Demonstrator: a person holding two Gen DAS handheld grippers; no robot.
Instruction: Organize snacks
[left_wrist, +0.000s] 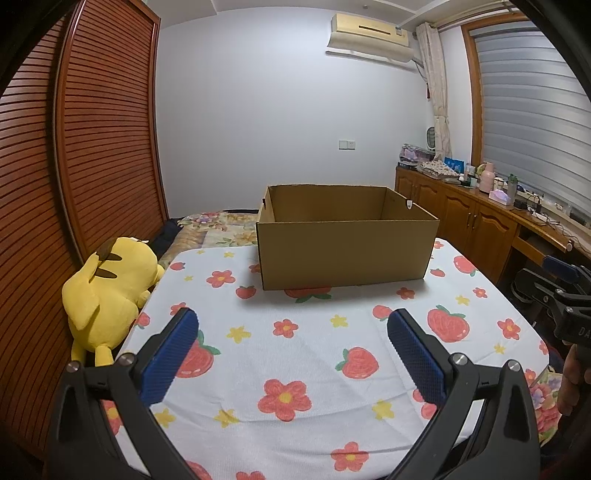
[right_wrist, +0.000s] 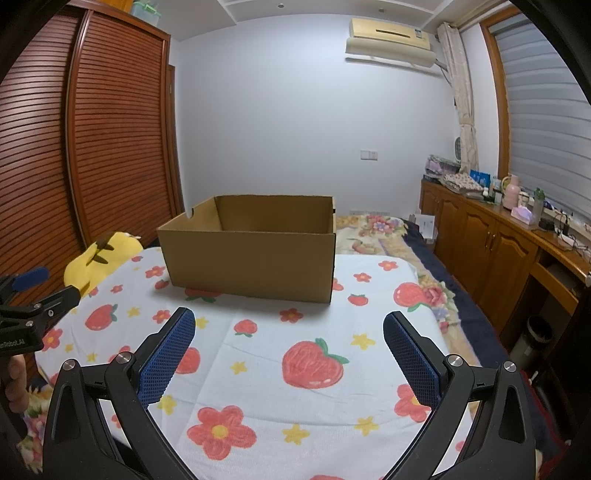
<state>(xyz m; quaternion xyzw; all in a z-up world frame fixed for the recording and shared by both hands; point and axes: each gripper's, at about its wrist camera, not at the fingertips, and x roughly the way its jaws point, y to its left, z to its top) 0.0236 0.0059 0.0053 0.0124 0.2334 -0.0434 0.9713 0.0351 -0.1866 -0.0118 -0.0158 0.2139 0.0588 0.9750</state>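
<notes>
While no snack shows anywhere (box interior hidden below its rim), seemingly nothing packed yet: cardboard box (left_wrist: 347, 245) upright on the fruit-print cloth (left_wrist: 314, 343); left gripper (left_wrist: 291, 354) and right gripper (right_wrist: 290, 354), both short of it, spread wide, empty.

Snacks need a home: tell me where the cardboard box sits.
The cardboard box stands open on the strawberry-print cloth, centre in the left wrist view, left of centre in the right, with the yellow plush toy off its left side.

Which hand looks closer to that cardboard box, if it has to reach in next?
Hard to call: both the left gripper and right gripper hover open, similarly short of the cardboard box. No snacks are visible.
</notes>
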